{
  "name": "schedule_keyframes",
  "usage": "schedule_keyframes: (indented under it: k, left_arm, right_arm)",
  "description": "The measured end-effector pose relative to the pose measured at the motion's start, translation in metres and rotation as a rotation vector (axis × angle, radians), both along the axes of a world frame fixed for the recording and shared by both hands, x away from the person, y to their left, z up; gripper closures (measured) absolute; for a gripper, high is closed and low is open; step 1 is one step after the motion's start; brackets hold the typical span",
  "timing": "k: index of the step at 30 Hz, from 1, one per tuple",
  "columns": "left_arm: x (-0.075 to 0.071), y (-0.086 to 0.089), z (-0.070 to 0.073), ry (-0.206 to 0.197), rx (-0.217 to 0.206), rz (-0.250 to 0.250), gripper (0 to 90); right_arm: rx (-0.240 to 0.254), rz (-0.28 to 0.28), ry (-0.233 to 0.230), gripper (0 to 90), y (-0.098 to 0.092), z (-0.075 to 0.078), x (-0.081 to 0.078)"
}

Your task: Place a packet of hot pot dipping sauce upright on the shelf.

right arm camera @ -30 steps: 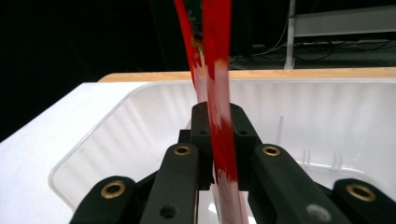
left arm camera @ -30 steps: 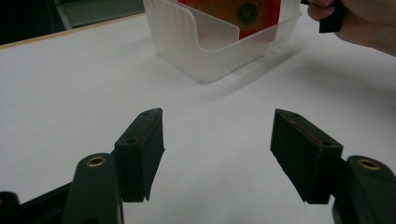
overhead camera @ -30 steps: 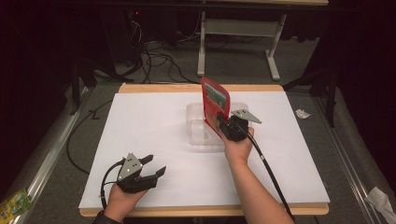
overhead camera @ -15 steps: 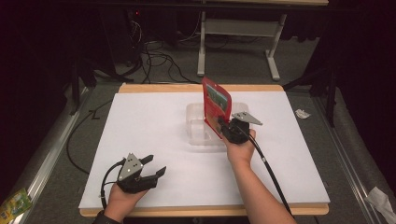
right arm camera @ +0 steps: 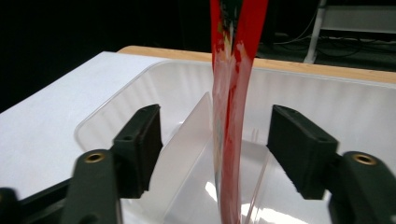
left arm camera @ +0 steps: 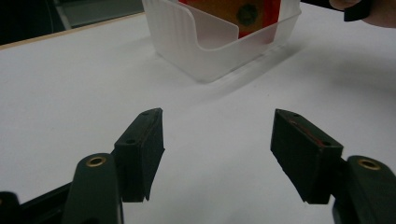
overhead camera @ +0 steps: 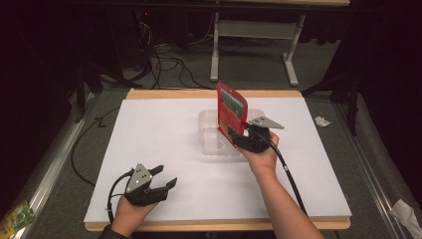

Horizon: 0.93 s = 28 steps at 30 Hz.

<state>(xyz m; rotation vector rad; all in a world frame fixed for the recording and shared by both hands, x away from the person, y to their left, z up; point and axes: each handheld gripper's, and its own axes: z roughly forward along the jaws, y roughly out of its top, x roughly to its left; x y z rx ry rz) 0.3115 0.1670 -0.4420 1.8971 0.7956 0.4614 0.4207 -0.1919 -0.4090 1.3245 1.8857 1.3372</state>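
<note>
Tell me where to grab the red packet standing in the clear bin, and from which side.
Take the red packet by its free upper half, above the clear bin rim. It stands on edge, thin and flat, so probably come from the near side, as the open right gripper does, one of the fingers on each broad face.

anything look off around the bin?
The red packet stands on edge in the clear bin, most of it sticking out above the rim. The right gripper has just opened; its pads stand apart from the packet.
</note>
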Motion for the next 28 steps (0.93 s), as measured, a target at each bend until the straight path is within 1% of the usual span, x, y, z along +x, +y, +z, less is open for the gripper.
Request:
schedule_keyframes:
  k: [1,2,3,5,11,15,16,17,18,19,21,23,24,25,26,28]
  left_arm:
    - [0.0,0.0,0.0,0.0,0.001,-0.001,35.3]
    - [0.0,0.0,0.0,0.0,0.001,-0.001,35.3]
    - [0.0,0.0,0.0,0.0,0.002,-0.001,35.2]
    - [0.0,0.0,0.0,0.001,0.002,-0.002,35.2]
    - [0.0,0.0,-0.001,0.001,0.005,0.003,35.2]
    - [-0.001,-0.001,-0.002,0.003,0.015,-0.005,35.2]
    - [-0.001,-0.001,-0.002,0.003,0.015,-0.005,35.2]
    - [-0.001,-0.002,-0.002,0.002,0.016,-0.006,35.2]
    - [-0.001,-0.002,-0.002,0.002,0.016,-0.006,35.2]
    - [-0.001,-0.002,-0.003,0.005,0.017,-0.008,35.2]
    - [-0.001,-0.003,-0.003,0.004,0.02,-0.01,35.2]
    - [-0.001,-0.004,-0.003,0.005,0.017,-0.01,35.1]
    - [-0.001,-0.004,-0.003,0.006,0.014,-0.011,35.0]
    - [-0.001,-0.004,-0.003,0.006,0.014,-0.011,35.0]
    - [-0.001,-0.005,-0.003,0.005,0.005,-0.013,34.9]
    - [-0.001,-0.006,-0.003,0.004,0.004,-0.014,34.8]
  right_arm:
    - [-0.004,0.006,-0.002,30.9,-0.001,0.001,-0.002]
    - [-0.004,0.006,-0.002,30.9,-0.001,0.001,-0.002]
    - [-0.013,0.019,-0.007,28.1,-0.003,0.003,-0.008]
    - [-0.015,0.035,-0.009,25.8,-0.007,0.005,-0.014]
    - [-0.012,0.07,-0.02,23.8,-0.025,0.01,-0.041]
    - [-0.034,0.086,-0.029,20.6,-0.041,0.01,-0.063]
    - [-0.034,0.086,-0.029,20.6,-0.041,0.01,-0.063]
    - [-0.038,0.085,-0.026,19.4,-0.051,0.008,-0.077]
    - [-0.038,0.085,-0.026,19.4,-0.051,0.008,-0.077]
    - [-0.035,0.08,-0.023,19.3,-0.063,0.003,-0.092]
    - [-0.034,0.072,-0.018,18.7,-0.076,-0.003,-0.107]
    - [-0.051,0.051,-0.03,18.3,-0.089,-0.01,-0.12]
    - [-0.066,0.039,-0.034,17.9,-0.094,-0.013,-0.126]
    - [-0.071,0.036,-0.027,17.0,-0.097,-0.016,-0.129]
    - [-0.076,0.034,-0.011,15.8,-0.101,-0.018,-0.13]
    - [-0.074,0.023,-0.009,15.7,-0.105,-0.019,-0.13]
